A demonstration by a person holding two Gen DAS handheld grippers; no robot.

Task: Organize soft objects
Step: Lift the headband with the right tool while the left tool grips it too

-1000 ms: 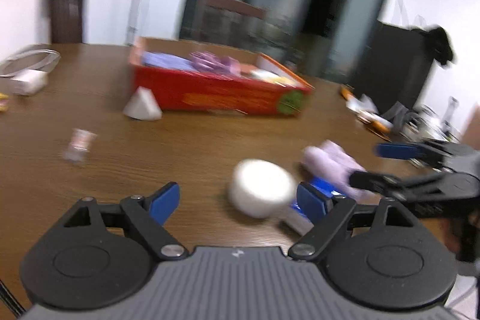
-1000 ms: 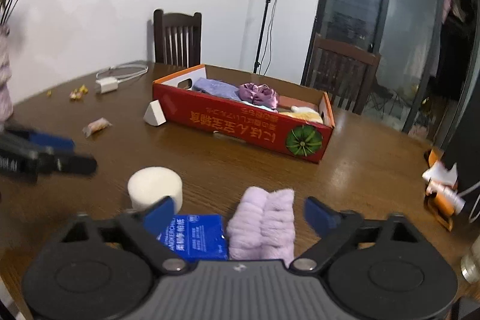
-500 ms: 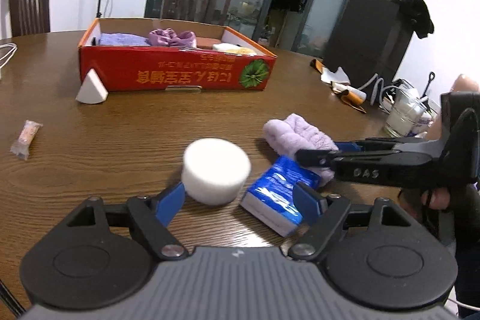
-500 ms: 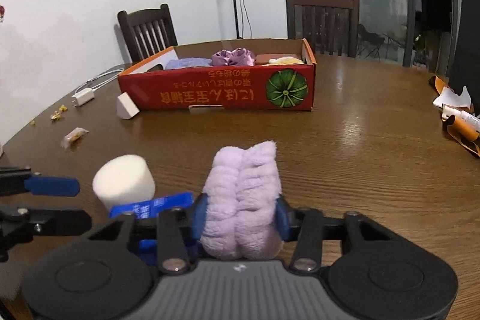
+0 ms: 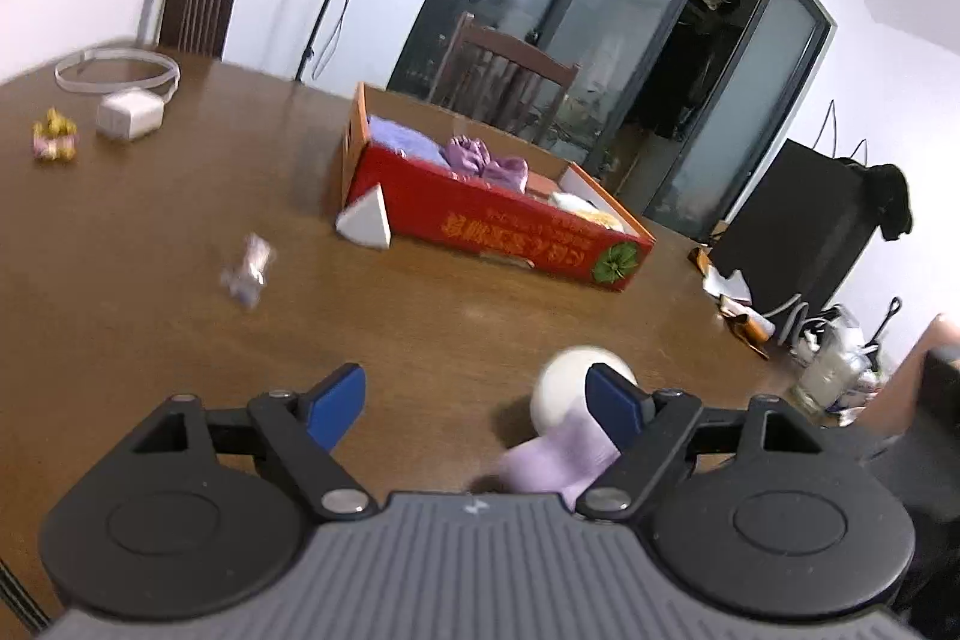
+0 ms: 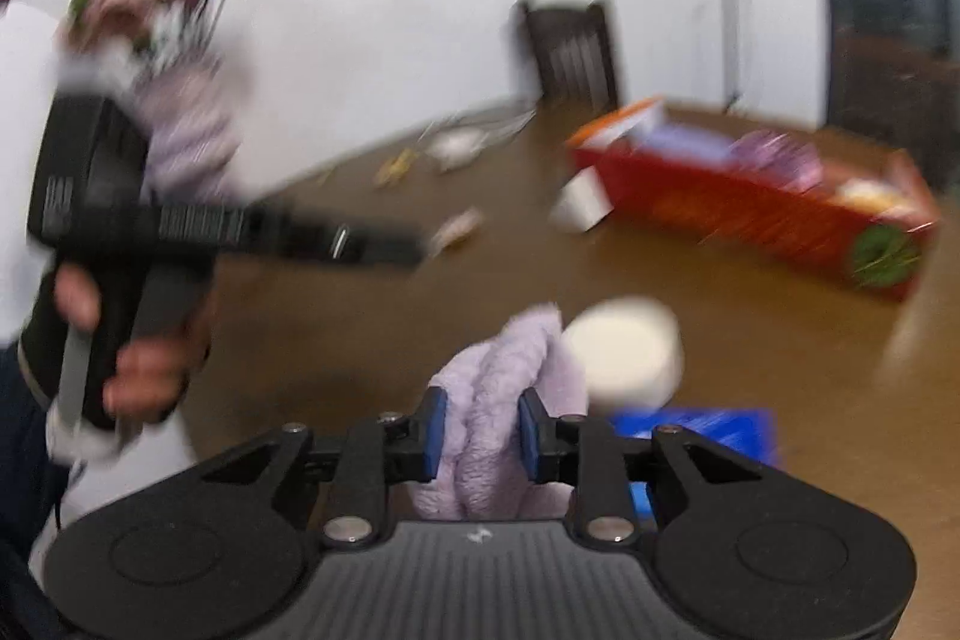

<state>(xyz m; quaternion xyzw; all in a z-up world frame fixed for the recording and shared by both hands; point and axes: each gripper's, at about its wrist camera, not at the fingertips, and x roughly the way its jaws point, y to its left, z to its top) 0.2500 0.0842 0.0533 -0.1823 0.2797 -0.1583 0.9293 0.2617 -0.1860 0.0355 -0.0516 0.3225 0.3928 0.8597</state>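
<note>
Both tongs are mine, and I take them left to right. My left gripper [image 5: 474, 400] stands with its blue pads wide apart and nothing between them, hovering over the brown table [image 5: 150, 232]; the white foam puck [image 5: 567, 388] sits just beyond its right finger, untouched.

My right gripper [image 6: 477, 436] is closing, and its pads already press into the lilac fleece roll [image 6: 498, 400], which bulges up between them. Beside it lies the puck, and behind that a blue tissue packet [image 6: 708, 430] on the wood.

Farther right, well apart from my hands, waits the red box [image 5: 498, 220], open-topped, with purple cloth and a yellowish piece already inside. A white wedge [image 5: 366, 223] rests against its near wall.

I judge this the grasp step: the roll is pinched but not yet carried. Next I need a firm squeeze, a lift clear of the puck, then a carry over the box wall before letting go.
</note>
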